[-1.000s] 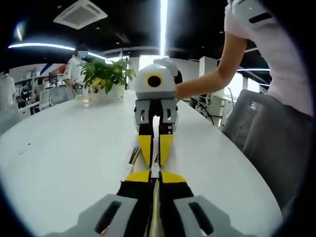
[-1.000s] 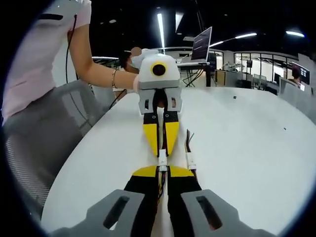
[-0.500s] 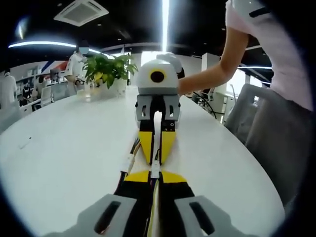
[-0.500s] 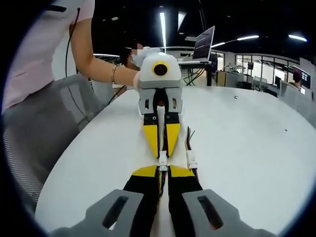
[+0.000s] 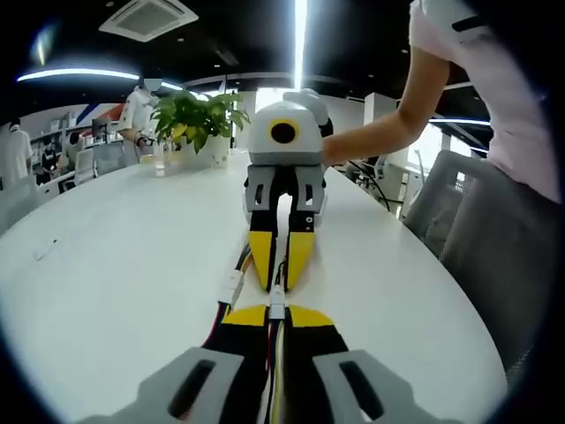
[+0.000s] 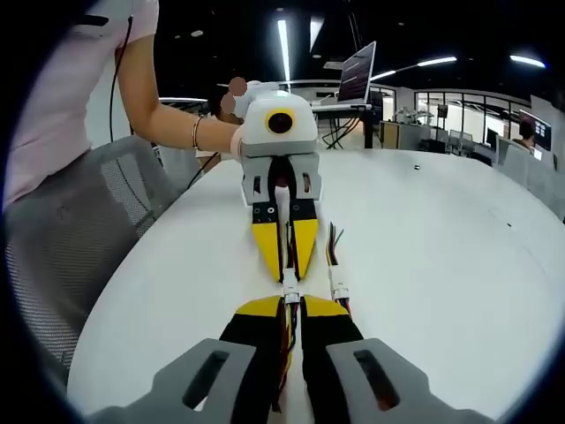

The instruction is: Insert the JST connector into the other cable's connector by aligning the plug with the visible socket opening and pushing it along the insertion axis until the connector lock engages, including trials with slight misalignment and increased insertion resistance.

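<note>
We pinch one white JST connector [image 6: 290, 297] between the tip-to-tip left gripper [image 5: 276, 311] and right gripper [image 6: 291, 306], apparently mated or nearly, lock unconfirmed, a spare connector [image 6: 338, 288] lying beside.

White JST connector [image 6: 290, 299] lies end-on between both claws' tips; a second wired connector [image 6: 337, 288] rests beside it.

A potted plant [image 5: 196, 119] stands on the white table [image 5: 115, 256]; a laptop [image 6: 357, 82] sits beyond its far edge.
</note>
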`<state>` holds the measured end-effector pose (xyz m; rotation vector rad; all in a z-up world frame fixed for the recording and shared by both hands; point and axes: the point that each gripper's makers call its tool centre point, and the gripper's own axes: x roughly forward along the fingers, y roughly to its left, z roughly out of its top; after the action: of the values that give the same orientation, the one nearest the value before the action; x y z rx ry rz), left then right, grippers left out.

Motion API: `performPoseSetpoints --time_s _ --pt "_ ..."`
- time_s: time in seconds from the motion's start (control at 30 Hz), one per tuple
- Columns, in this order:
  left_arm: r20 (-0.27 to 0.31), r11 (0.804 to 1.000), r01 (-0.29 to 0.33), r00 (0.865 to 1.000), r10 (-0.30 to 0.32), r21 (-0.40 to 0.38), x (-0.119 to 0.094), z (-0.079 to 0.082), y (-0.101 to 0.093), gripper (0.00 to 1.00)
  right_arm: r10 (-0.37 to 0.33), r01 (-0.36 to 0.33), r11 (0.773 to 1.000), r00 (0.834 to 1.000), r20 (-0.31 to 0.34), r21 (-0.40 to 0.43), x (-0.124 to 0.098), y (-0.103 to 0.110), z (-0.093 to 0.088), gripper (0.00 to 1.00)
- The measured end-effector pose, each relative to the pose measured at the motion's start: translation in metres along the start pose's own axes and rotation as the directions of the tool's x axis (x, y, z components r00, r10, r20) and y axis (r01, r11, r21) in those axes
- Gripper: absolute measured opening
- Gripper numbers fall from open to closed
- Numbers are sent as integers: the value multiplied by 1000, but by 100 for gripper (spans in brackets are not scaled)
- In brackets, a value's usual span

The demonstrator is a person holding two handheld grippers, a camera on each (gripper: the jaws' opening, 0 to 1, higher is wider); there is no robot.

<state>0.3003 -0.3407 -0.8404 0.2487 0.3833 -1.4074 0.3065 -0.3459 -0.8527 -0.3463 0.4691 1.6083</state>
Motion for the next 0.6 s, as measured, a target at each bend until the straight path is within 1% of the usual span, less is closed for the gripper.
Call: performPoseSetpoints --time_s 0.17,0.23,0.43,0.53,0.6 --pt "-5 1000 -10 1000 10 -7 -1 -1 3 1 -5 5 1000 1000 -8 4 -2 1 -1 4" --pt "-6 1000 -12 1000 12 -15 -2 -1 3 3 -9 9 1000 1000 -9 6 -3 1 -1 4" --pt "6 999 -26 1000 26 -24 -6 3 5 5 -44 45 999 999 -14 29 -8 -1 -4 6" --pt "0 999 -32 999 32 -29 -5 4 4 7 -50 50 998 999 -2 49 -6 2 -3 8" --pt "-4 999 -31 1000 30 -32 -5 4 3 8 -59 60 997 998 -8 51 -7 1 -4 8"
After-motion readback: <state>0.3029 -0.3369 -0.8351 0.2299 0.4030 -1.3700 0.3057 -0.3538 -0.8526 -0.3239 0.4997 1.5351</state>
